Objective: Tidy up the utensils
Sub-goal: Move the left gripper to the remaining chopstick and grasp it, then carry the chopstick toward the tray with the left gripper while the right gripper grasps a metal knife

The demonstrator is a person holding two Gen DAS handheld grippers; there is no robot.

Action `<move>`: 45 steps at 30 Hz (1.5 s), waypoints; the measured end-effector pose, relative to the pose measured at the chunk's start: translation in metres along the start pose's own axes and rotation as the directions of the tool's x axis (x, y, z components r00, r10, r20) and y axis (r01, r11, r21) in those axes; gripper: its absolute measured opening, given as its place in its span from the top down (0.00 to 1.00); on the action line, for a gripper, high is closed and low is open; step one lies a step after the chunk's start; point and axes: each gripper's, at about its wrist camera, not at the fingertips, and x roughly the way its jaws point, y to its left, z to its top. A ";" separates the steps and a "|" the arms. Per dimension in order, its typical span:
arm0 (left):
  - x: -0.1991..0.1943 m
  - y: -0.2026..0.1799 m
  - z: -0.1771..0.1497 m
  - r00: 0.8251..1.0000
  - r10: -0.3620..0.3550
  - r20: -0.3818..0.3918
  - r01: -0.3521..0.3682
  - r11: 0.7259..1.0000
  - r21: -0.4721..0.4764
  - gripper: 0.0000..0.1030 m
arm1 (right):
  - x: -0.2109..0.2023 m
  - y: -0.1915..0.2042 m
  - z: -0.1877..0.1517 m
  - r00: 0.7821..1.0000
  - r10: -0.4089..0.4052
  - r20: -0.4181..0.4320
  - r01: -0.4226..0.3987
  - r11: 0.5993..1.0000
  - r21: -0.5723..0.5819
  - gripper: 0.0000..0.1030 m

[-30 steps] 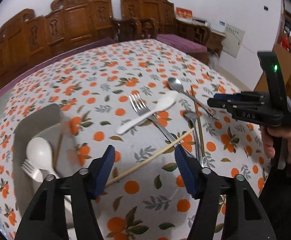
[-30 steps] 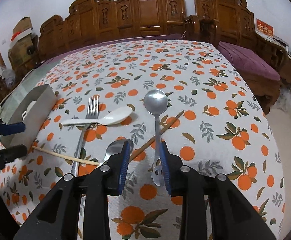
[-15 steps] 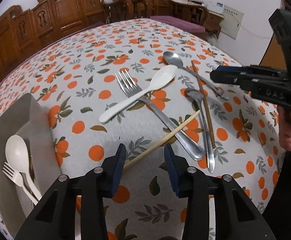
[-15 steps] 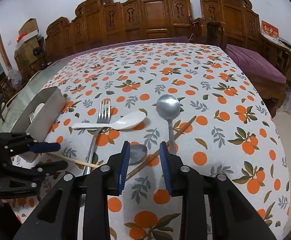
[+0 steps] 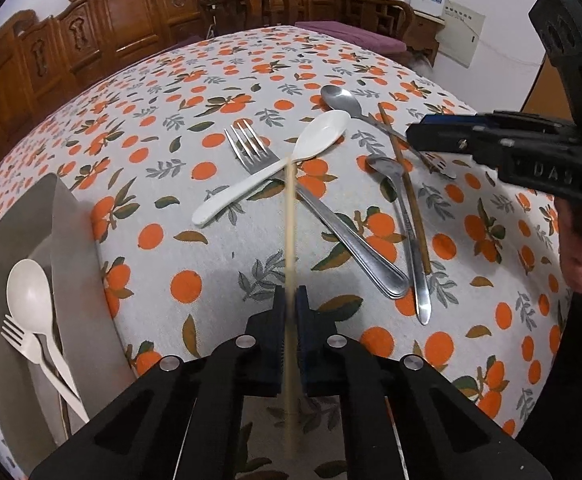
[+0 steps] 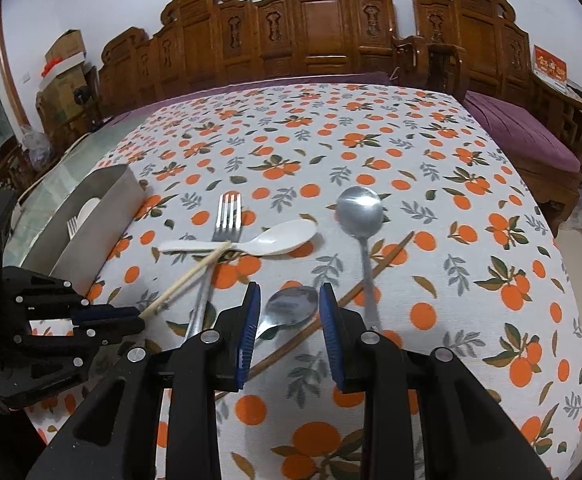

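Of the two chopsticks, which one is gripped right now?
The pale bamboo chopstick, clamped in the left gripper. The dark brown wooden chopstick lies on the cloth among the metal spoons.

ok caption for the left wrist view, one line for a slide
Left gripper shut on a pale chopstick, lifting it over the cutlery pile beside the tray.

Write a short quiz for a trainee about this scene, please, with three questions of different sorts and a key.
1. True or false: the left tongs are shut on the pale chopstick.
2. Which lies in the tray? A) white spoon and white fork B) metal fork C) dark chopstick
3. Fill in: the right tongs are ____ over a metal spoon.

Key: 1 true; 2 A; 3 open.
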 end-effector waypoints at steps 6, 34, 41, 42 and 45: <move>-0.015 0.005 0.002 0.999 -0.021 0.048 0.023 0.999 -0.041 0.96 | 0.010 0.016 -0.009 0.998 0.011 -0.055 -0.011 1.000 -0.011 0.68; -0.078 0.033 0.004 0.979 0.012 0.202 0.016 0.991 -0.135 0.96 | 0.041 0.037 -0.014 0.982 -0.138 -0.132 0.141 0.990 0.015 0.98; -0.091 0.049 0.000 0.975 0.039 0.217 -0.001 0.985 -0.172 0.96 | 0.029 0.041 -0.007 0.994 -0.069 -0.085 0.073 0.997 0.040 0.98; -0.092 0.052 -0.002 0.975 0.045 0.216 -0.006 0.984 -0.179 0.96 | 0.026 0.042 -0.005 0.996 -0.057 -0.074 0.060 0.997 0.045 0.98; -0.097 0.061 -0.005 0.974 0.068 0.216 -0.024 0.980 -0.200 0.96 | 0.019 0.044 -0.001 0.998 -0.030 -0.048 0.033 0.998 0.051 0.98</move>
